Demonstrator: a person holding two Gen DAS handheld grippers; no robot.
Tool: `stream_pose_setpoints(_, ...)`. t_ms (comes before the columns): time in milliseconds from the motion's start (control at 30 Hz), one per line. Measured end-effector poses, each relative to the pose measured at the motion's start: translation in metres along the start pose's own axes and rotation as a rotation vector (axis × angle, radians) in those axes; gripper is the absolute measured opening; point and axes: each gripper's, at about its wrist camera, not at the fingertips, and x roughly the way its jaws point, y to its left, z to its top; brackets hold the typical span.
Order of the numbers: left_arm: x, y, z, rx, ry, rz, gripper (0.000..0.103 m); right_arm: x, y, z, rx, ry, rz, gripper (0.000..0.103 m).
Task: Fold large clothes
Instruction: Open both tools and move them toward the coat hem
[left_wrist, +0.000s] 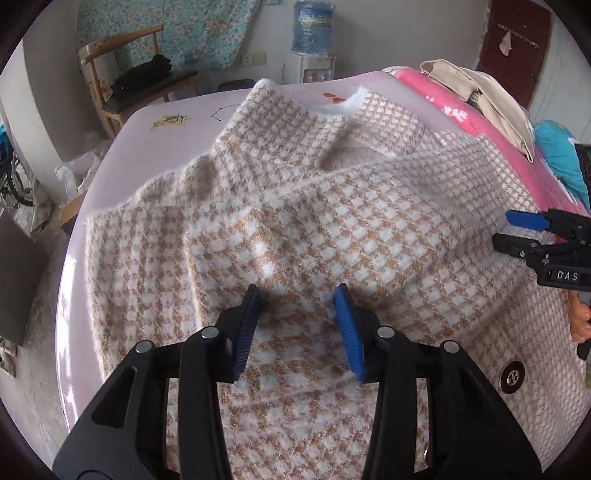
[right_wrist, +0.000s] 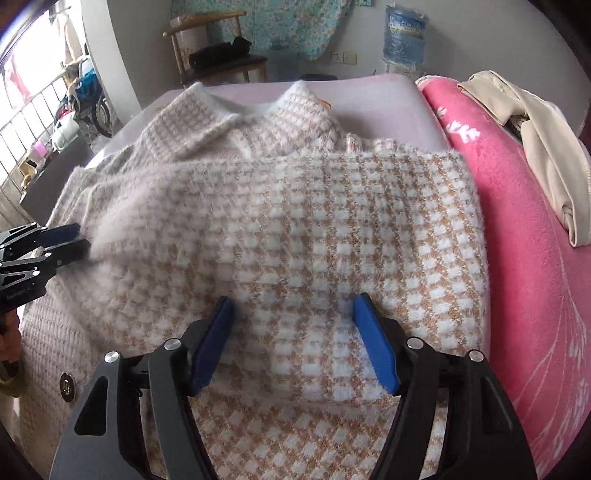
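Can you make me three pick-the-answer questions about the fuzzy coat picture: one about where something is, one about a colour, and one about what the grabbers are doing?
1. Where does the pink blanket lie in the right wrist view?
A. right of the checked coat
B. under the chair
C. on the water bottle

2. What colour are the gripper pads?
A. red
B. blue
C. yellow

3. How do the left gripper and right gripper stand?
A. both clamped on the coat
B. one holds a button
C. both open over the coat

Answers: 1 A, the blanket runs along the coat's right edge. 2 B, every pad in view is blue. 3 C, fabric shows in the gaps between the pads, none of it pinched.
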Motion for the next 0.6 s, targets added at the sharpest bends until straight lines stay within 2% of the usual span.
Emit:
stream_pose_setpoints(100, -0.02, 0.002, -0.002, -0.034, 0.002, 0.009, 0.043, -0.028, 0.005, -0.005, 0.056, -0.016, 0.043, 0.066)
stream_pose_setpoints(233, -0.061, -0.008, -0.029, 0.018, -0.024, 0.029, 0.062, -0.072, 0.027, -0.038, 0.031, -0.057, 0.061, 0.08)
stream_pose_setpoints(333, -0.086, -0.017, -0.064, 0.054, 0.0, 0.034, 0.072, -0.097, 0.043, -0.076, 0.014, -0.058, 0.069, 0.084)
stream_pose_setpoints(467, -0.111, -0.03, -0.117, 0.082, 0.029, 0.036, 0.079, -0.12, 0.054, -0.13, 0.043, -0.051, 0.063, 0.084)
stream_pose_setpoints(600, -0.124, -0.035, -0.162, 0.051, 0.044, 0.065, 0.08, -0.139, 0.045, -0.173, 0.114, -0.051, 0.02, 0.084)
